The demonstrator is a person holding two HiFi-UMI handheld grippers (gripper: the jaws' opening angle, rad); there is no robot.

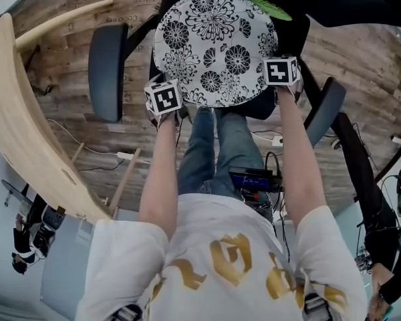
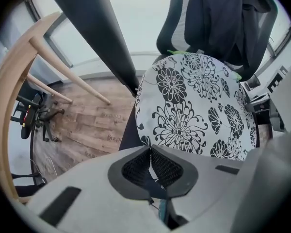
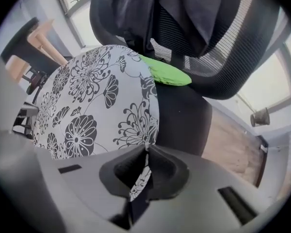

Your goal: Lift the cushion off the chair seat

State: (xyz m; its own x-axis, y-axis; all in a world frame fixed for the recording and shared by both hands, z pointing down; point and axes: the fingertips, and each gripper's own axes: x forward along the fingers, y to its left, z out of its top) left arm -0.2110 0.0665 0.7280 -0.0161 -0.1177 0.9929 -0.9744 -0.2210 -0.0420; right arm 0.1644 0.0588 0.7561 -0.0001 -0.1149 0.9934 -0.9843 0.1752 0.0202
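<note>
While cushion (image 1: 214, 45) tops blk chair (image 1: 107, 69), wood-plank flr (image 1: 70, 109) below.

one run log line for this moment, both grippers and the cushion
phase: grasp | left gripper: shut on cushion front edge | right gripper: shut on cushion front edge | cushion: on chair seat, not yet lifted

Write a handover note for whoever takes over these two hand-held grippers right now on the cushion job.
Left hand-held gripper: jaws shut at the near left edge of the cushion; whether fabric is pinched isn't clear.
Right hand-held gripper: jaws shut on the cushion's near right edge, with floral fabric between the pads.
Cushion: lying flat on the chair seat, not lifted yet.
Done: both grippers placed at the near edge.
To do: check the left grip, then raise the cushion off the seat with both.
</note>
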